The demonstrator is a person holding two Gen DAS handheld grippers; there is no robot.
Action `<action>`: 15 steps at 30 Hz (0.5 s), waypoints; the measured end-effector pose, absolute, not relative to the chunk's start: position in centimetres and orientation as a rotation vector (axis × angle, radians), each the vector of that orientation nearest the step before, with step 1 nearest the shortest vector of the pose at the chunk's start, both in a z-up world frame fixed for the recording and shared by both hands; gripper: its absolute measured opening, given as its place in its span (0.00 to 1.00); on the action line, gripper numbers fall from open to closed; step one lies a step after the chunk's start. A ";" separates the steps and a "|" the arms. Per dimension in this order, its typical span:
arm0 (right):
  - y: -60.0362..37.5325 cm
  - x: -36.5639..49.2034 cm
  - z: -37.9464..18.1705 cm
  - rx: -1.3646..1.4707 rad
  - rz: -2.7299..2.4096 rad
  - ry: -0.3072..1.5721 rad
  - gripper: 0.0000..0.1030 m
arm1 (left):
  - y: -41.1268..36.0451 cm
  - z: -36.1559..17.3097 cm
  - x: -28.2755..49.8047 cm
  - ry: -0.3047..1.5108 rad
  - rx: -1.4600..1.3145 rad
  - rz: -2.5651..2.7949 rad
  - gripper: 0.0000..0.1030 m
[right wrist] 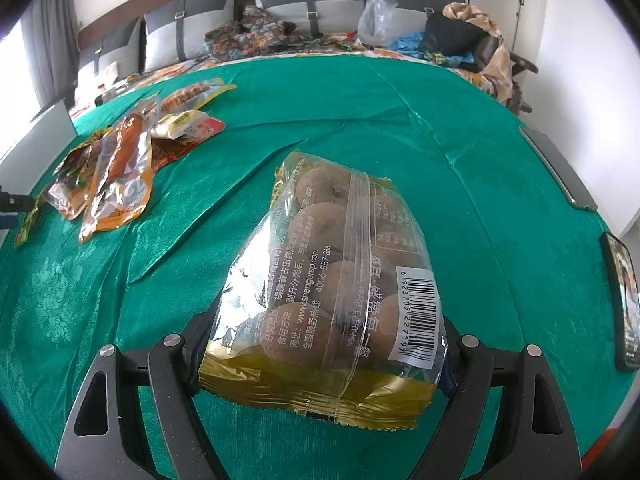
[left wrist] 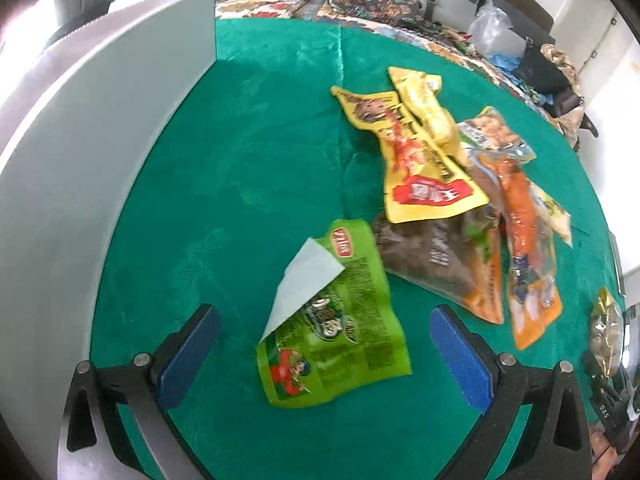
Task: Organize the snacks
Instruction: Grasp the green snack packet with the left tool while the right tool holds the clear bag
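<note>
Left wrist view: one green cloth [left wrist: 260, 128] covers the whole table, and one tall white board [left wrist: 100, 140] stands along its left edge. In the middle lies one heap of snack packets: two yellow packets [left wrist: 416, 152] overlapping at the top, one brown packet [left wrist: 432, 256] under them, and two orange packets [left wrist: 528, 248] to the right. One green packet [left wrist: 340, 328], with a white corner folded over, lies apart from the heap, just in front of the left gripper [left wrist: 326, 356], whose two blue pads [left wrist: 460, 360] stand spread wide with nothing between them.

Right wrist view: the right gripper [right wrist: 320, 356] pinches one clear bag of round brown snacks [right wrist: 332, 280], trimmed in gold with a barcode label, held by its near end above the cloth. The heap sits far left, well apart. Two dark phones [right wrist: 622, 300] lie at the right edge of the table.
</note>
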State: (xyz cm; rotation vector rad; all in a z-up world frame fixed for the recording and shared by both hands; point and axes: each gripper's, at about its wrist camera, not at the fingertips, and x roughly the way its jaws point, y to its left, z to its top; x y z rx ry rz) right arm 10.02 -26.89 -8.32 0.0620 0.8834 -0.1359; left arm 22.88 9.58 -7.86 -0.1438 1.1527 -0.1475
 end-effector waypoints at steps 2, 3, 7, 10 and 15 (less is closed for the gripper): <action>-26.9 10.0 -8.3 0.061 -0.136 0.883 0.82 | 9.7 -8.4 22.9 1.164 -0.138 -0.137 1.00; -26.9 10.0 -8.3 0.061 -0.136 0.883 0.82 | 9.6 -8.4 22.8 1.155 -0.123 -0.136 1.00; -26.9 10.0 -8.3 0.061 -0.136 0.883 0.82 | 8.8 -8.7 22.8 1.158 -0.056 -0.127 1.00; -26.9 10.0 -8.3 0.061 -0.136 0.882 0.82 | 8.2 -9.0 22.9 1.161 0.011 -0.118 1.00; -26.9 10.0 -8.3 0.061 -0.135 0.882 0.82 | 7.9 -9.2 22.9 1.161 0.061 -0.124 1.00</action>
